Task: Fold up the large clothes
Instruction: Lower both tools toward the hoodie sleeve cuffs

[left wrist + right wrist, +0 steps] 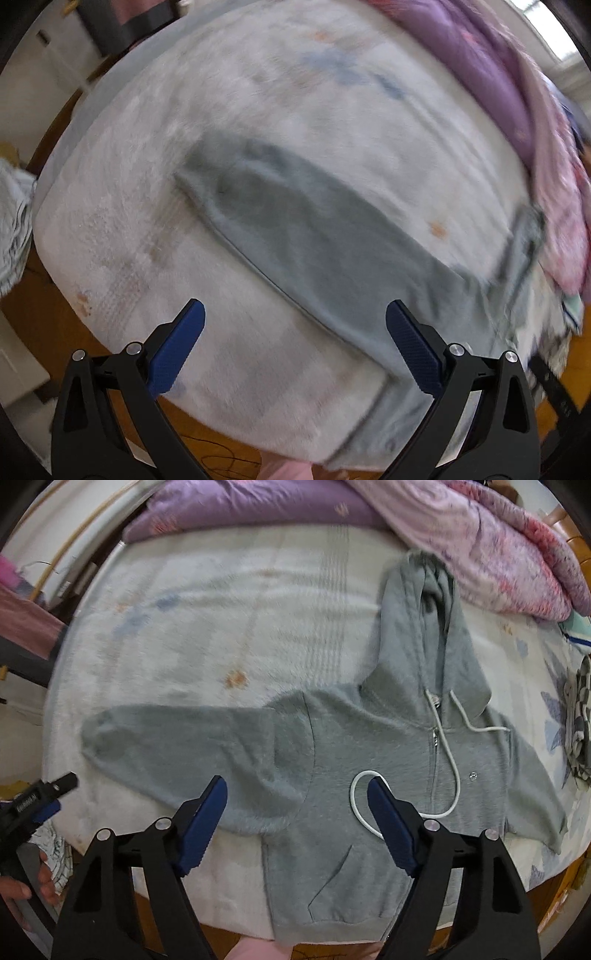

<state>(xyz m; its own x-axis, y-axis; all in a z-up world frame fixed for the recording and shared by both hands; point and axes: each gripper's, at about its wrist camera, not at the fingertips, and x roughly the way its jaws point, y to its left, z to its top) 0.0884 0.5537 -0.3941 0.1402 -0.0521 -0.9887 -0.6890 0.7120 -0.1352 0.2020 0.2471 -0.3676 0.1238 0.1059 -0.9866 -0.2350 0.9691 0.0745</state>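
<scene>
Right wrist view, right gripper (297, 794) wide open, empty, above grey hoodie (369, 746)

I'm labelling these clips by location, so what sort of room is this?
Most likely a bedroom: a grey hoodie lies spread on a bed with a pale fleecy cover, and a purple pillow and pink quilt are heaped at its far end.
</scene>
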